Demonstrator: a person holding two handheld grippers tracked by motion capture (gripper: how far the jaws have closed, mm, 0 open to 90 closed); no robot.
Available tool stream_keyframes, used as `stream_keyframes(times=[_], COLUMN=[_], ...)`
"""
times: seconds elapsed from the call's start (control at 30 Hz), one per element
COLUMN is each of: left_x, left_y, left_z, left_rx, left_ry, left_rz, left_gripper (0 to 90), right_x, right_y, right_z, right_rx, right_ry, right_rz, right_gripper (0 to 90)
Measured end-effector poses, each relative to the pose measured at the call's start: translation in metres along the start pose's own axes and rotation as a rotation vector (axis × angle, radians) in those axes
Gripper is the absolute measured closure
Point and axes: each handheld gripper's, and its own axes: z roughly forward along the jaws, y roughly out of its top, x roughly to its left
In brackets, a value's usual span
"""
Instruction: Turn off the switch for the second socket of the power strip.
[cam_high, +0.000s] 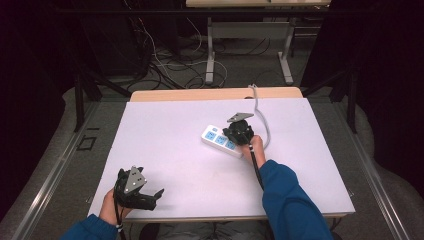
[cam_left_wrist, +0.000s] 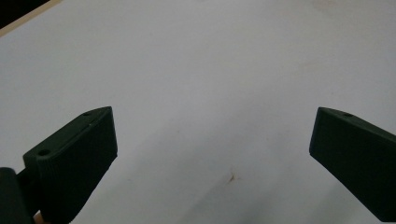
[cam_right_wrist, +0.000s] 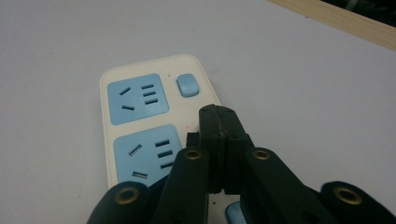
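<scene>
The right gripper (cam_right_wrist: 219, 116), jaws together, hovered above the power strip (cam_right_wrist: 140, 121) near its switch (cam_right_wrist: 187, 85), probably to press it; the left gripper (cam_left_wrist: 212, 140) rested wide apart, holding nothing.

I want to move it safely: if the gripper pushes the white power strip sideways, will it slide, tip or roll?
The power strip looks flat and low, so it would probably slide rather than tip or roll. Its rigid-looking plastic shell should not bend. The attached grey cord may drag and turn it a little.

white table (cam_high: 165, 150) with wooden far edge; grey desk legs (cam_high: 210, 55), tangled cables (cam_high: 165, 60) behind.
</scene>
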Motion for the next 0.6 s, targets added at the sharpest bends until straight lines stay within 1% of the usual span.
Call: stream_keyframes(times=[0.6], left_x=[-0.0003], left_y=[0.0002], left_z=[-0.0001], left_rx=[0.003], left_ry=[0.002], left_rz=[0.001], left_gripper=[0.7], right_x=[0.0003], right_y=[-0.0001], right_z=[0.0], right_rx=[0.0], right_ry=[-0.001], right_rz=[0.001], right_gripper=[90.0])
